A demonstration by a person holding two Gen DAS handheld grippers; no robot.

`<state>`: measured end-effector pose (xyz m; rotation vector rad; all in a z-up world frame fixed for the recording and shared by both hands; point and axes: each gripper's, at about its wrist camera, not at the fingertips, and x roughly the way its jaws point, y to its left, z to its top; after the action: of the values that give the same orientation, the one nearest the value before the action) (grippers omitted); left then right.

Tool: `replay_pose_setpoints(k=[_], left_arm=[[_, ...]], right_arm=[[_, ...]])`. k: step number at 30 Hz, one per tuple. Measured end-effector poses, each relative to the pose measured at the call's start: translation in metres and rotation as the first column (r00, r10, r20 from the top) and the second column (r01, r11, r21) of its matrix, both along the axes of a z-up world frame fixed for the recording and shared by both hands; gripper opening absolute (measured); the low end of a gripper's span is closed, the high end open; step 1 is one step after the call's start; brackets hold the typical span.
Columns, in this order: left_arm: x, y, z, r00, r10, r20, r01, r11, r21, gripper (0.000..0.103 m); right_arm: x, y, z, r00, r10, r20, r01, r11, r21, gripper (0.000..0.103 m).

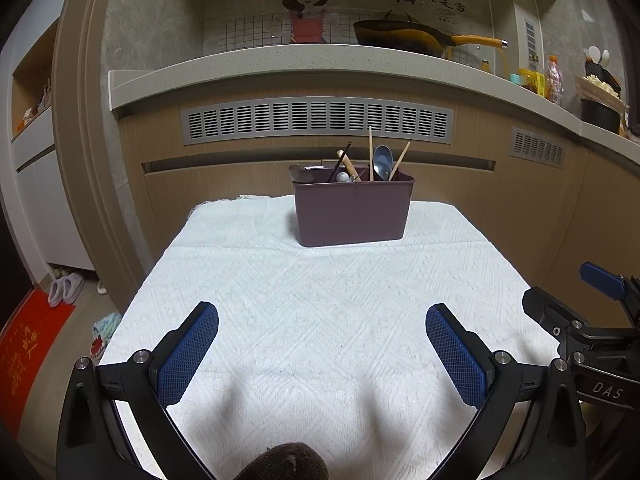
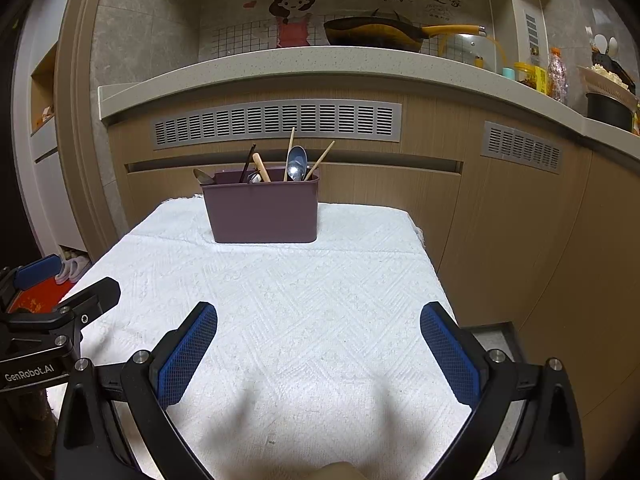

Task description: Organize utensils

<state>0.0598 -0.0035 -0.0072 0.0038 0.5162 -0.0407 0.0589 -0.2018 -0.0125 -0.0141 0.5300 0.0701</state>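
Observation:
A purple utensil holder (image 1: pixel 352 212) stands at the far end of a table under a white textured cloth (image 1: pixel 320 320); it also shows in the right wrist view (image 2: pixel 262 212). In it stand wooden chopsticks (image 1: pixel 371 154), a metal spoon (image 1: pixel 382 162), a dark chopstick and a wooden-handled utensil (image 1: pixel 350 165). My left gripper (image 1: pixel 322 316) is open and empty above the near cloth. My right gripper (image 2: pixel 318 316) is open and empty too, beside the left one. Each gripper shows at the edge of the other's view.
A kitchen counter (image 1: pixel 280 64) with a yellow-handled pan (image 1: pixel 404 36) runs behind the table, with bottles and a pot at the right. Cabinet fronts with vents stand below it. Slippers (image 1: pixel 66 288) and a red mat lie on the floor at left.

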Motion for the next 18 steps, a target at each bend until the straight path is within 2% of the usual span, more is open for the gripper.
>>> replay_pose_setpoints(k=[18], left_arm=[[-0.0006, -0.0001, 0.0003, 1.0, -0.004, 0.003, 0.004, 1.0, 0.0, 0.103]], right_arm=[[-0.0006, -0.0028, 0.0023, 1.0, -0.012, 0.01, 0.012, 1.0, 0.003, 0.101]])
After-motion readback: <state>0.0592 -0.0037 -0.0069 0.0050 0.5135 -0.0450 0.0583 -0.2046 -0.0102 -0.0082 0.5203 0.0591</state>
